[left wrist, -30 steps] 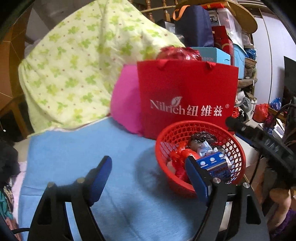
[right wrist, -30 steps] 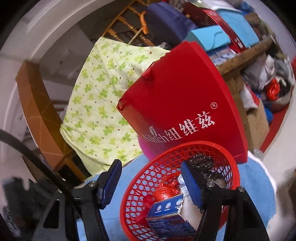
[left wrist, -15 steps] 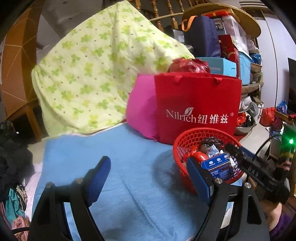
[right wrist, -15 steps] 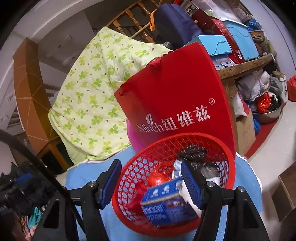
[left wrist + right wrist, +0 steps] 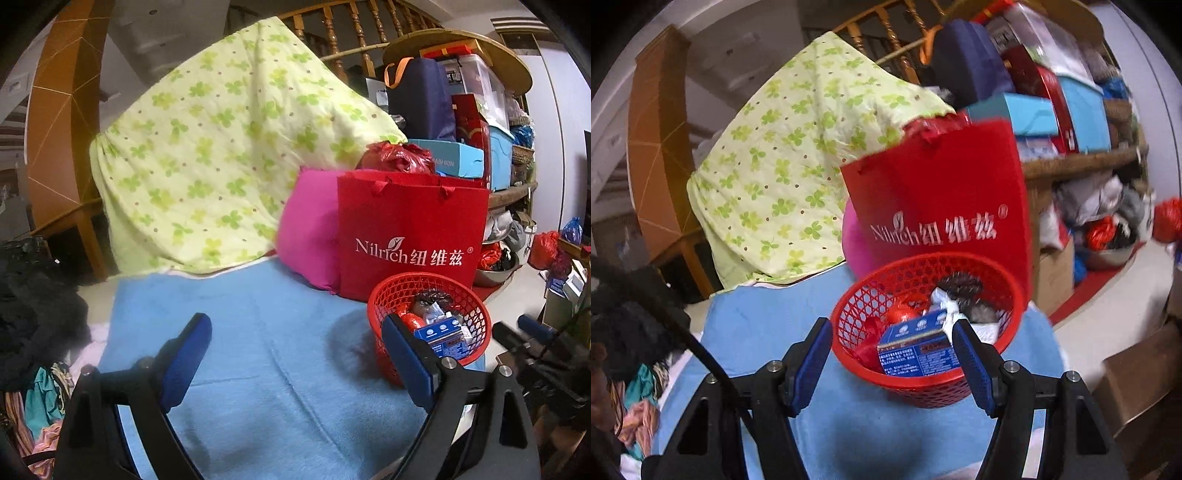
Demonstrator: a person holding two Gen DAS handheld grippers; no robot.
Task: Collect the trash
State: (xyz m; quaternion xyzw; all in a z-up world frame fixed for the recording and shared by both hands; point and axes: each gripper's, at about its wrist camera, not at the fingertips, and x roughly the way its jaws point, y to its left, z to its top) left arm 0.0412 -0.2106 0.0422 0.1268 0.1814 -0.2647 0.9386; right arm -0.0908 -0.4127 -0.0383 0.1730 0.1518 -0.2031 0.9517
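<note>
Blanket: the blue surface fills the lower middle of your left view; its near edge is cut off behind your gripper frame.
Quilt: green-flowered, at 11 o'clock, draped over something you cannot see.
Paper bag: red, upright at 1 o'clock behind the basket; it covers part of the pink cushion.
Shelf clutter: blurred in your right view, hard to tell apart.
Basket: red mesh, resting on the blanket at 12 o'clock from your right gripper, at 3 o'clock from your left.
Trash: a blue carton, red wrapper and crumpled white and dark pieces lie inside; the lower layer is hidden.
Right gripper: fingers spread, empty; the basket's near wall shows between them, and you cannot tell whether they touch it.
Left gripper: jaws have just been opening, now wide apart with only blanket between; its right finger overlaps the basket's rim.
</note>
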